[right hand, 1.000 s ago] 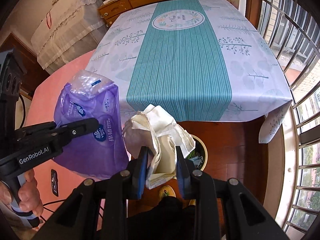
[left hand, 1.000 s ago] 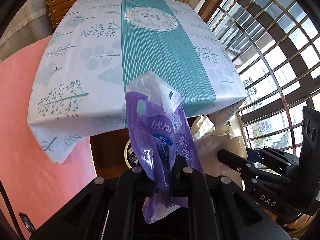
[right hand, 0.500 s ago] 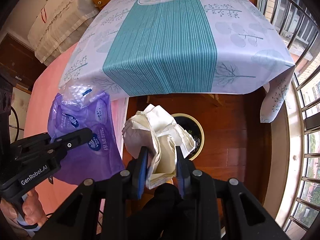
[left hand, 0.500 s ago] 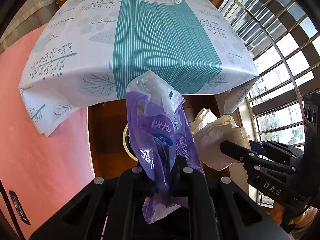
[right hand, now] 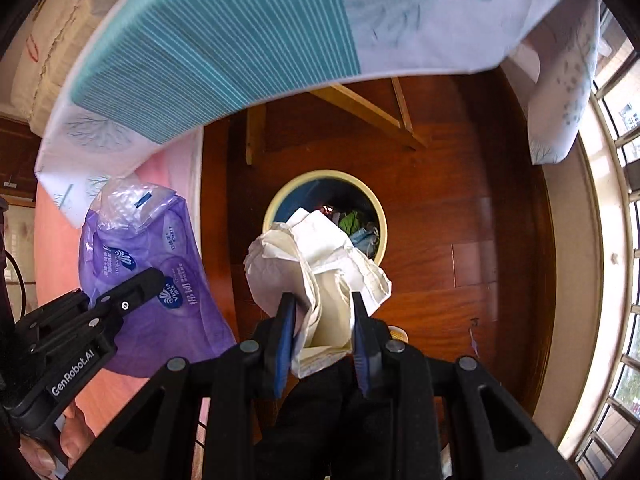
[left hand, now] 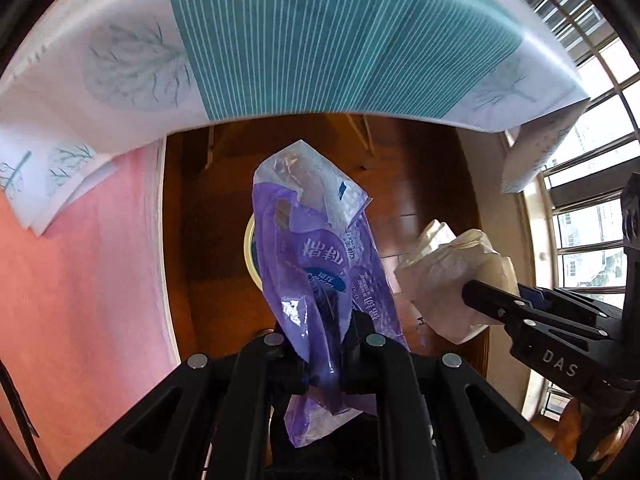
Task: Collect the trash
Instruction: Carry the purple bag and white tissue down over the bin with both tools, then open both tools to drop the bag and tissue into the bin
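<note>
We've dropped below the tablecloth (right hand: pixel 224 36) edge. Left gripper (left hand: pixel 326 344) clenched on purple wrapper (left hand: pixel 320 264), right gripper (right hand: pixel 324 320) grasping crumpled paper (right hand: pixel 316 264), both now just above the bin (right hand: pixel 280 204) w/ trash; release looks next.

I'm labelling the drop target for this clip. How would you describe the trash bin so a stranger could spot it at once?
Start at the table draped in a teal-striped tablecloth; on the dark wooden floor by its edge stands the trash bin. It is round with a cream rim, open-topped, with scraps already inside, the only container on the floor.
</note>
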